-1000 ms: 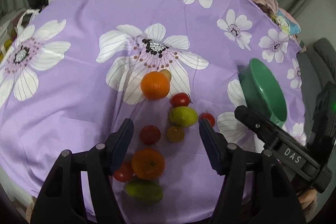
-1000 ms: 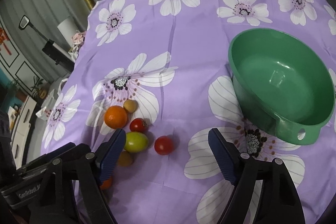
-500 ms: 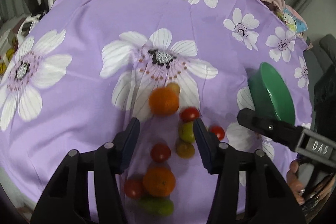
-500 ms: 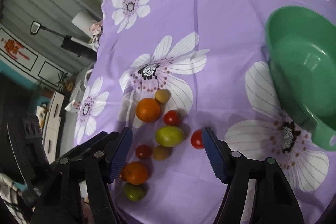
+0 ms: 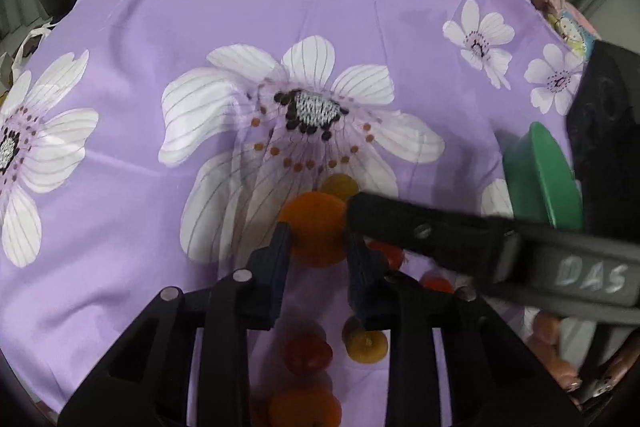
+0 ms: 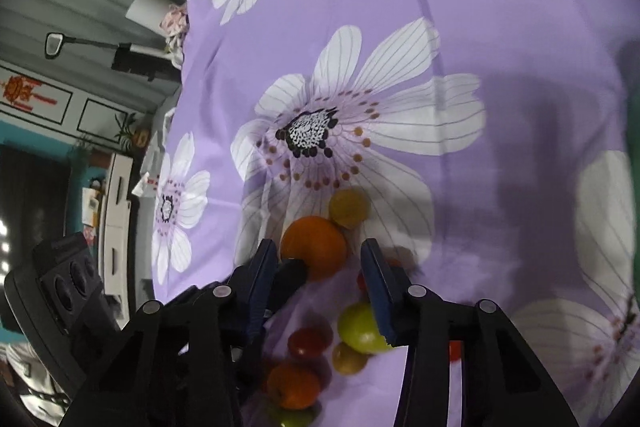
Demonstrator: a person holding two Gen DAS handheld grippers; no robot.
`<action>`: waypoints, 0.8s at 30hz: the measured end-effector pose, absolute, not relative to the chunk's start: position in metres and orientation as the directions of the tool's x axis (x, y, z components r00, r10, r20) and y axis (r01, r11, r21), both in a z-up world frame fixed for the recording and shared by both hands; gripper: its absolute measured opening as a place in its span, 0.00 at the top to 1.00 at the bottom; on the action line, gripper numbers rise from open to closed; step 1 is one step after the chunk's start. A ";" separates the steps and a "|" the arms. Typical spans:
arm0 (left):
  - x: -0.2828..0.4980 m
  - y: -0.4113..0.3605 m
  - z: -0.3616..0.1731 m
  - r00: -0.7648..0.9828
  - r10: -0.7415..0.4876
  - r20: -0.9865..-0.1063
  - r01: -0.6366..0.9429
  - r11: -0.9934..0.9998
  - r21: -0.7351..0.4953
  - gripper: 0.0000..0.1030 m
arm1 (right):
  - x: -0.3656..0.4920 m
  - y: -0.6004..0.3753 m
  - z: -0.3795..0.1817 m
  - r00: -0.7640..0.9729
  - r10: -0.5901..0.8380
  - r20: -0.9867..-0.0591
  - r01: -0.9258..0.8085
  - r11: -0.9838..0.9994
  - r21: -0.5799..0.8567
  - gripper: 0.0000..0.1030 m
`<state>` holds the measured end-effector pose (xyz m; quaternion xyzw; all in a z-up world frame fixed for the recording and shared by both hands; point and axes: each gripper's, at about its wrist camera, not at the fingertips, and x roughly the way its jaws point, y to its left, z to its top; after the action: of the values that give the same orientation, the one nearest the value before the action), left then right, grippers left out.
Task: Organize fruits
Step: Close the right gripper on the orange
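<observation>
Progress: early, no fruit seen in green bowl (image 5: 540, 179) at 3 o'clock | left gripper (image 5: 318, 247) clamped on orange (image 5: 316, 227) amid fruit cluster | right gripper (image 6: 320, 263) jaws just closing, ungripped, straddling it | remaining fruits on purple cloth (image 5: 160, 27).

Fruits (image 6: 352, 323) on cloth (image 6: 460, 27) — clustered.

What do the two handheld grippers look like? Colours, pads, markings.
Both match: the left gripper and right gripper have matte black plastic linkage arms with round silver rivets and dark blue finger pads. The left wrist view shows "DAS" handwritten in white on the right gripper's body. No cables or sleeves are visible.
</observation>
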<state>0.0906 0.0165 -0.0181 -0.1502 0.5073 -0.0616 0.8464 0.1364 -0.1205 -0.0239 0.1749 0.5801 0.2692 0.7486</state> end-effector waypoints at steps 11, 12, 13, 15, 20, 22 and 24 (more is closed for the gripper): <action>0.089 0.022 -0.019 0.474 -0.294 -0.830 -0.055 0.931 -0.361 0.71 | 0.145 -0.111 -0.034 0.143 0.618 -0.773 -0.216 0.782 0.585 0.55; 0.089 0.022 -0.020 0.471 -0.296 -0.831 -0.059 0.929 -0.365 0.70 | 0.146 -0.111 -0.034 0.141 0.615 -0.775 -0.213 0.784 0.583 0.55; 0.089 0.022 -0.020 0.471 -0.298 -0.830 -0.060 0.928 -0.367 0.70 | 0.146 -0.110 -0.035 0.138 0.612 -0.779 -0.212 0.786 0.580 0.55; 0.088 0.022 -0.020 0.475 -0.298 -0.828 -0.058 0.928 -0.367 0.69 | 0.146 -0.108 -0.036 0.131 0.615 -0.778 -0.212 0.784 0.584 0.55; 0.090 0.024 -0.025 0.462 -0.333 -0.822 -0.069 0.911 -0.407 0.63 | 0.149 -0.102 -0.039 0.142 0.589 -0.796 -0.215 0.803 0.556 0.55; 0.090 0.022 -0.028 0.453 -0.340 -0.824 -0.064 0.910 -0.410 0.59 | 0.151 -0.102 -0.043 0.136 0.578 -0.804 -0.208 0.810 0.548 0.55; 0.091 0.021 -0.031 0.452 -0.339 -0.825 -0.067 0.909 -0.411 0.56 | 0.152 -0.103 -0.046 0.130 0.587 -0.799 -0.204 0.804 0.558 0.55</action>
<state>0.0907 0.0213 -0.0305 -0.1965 0.5171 -0.0822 0.8290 0.1520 -0.1026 -0.0462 0.1593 0.6021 0.2692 0.7346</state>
